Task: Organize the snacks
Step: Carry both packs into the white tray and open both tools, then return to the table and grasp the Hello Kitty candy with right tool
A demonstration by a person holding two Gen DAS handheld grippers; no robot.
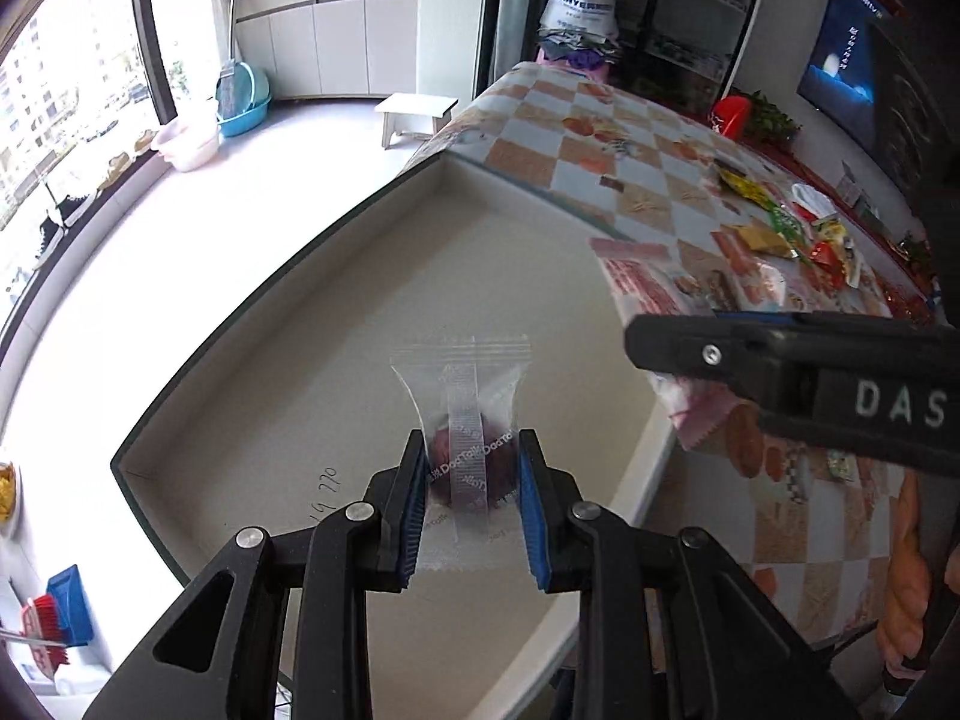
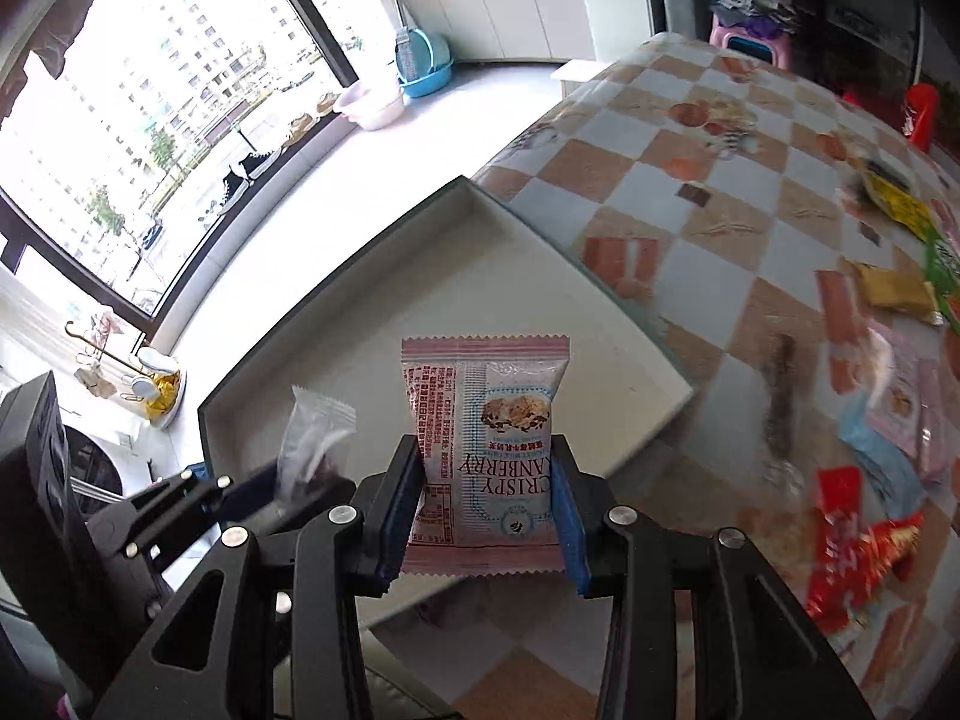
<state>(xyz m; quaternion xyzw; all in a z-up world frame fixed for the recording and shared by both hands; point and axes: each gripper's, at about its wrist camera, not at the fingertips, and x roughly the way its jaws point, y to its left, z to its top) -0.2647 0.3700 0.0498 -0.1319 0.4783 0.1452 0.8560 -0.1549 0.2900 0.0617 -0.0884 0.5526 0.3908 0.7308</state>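
Left tongs [image 1: 468,498] pinch a clear packet [image 1: 462,420] with a dark sweet inside; right tongs [image 2: 480,510] clamp a pink cranberry bar [image 2: 489,450]. Both hang over a shallow grey tray [image 1: 300,324] at frame centre, which juts past the edge of the table [image 1: 600,120], covered in an orange-and-white checked cloth. More snacks [image 1: 792,234] lie scattered at right. White floor, a tall window and a blue basin [image 1: 243,99] fill the upper left.
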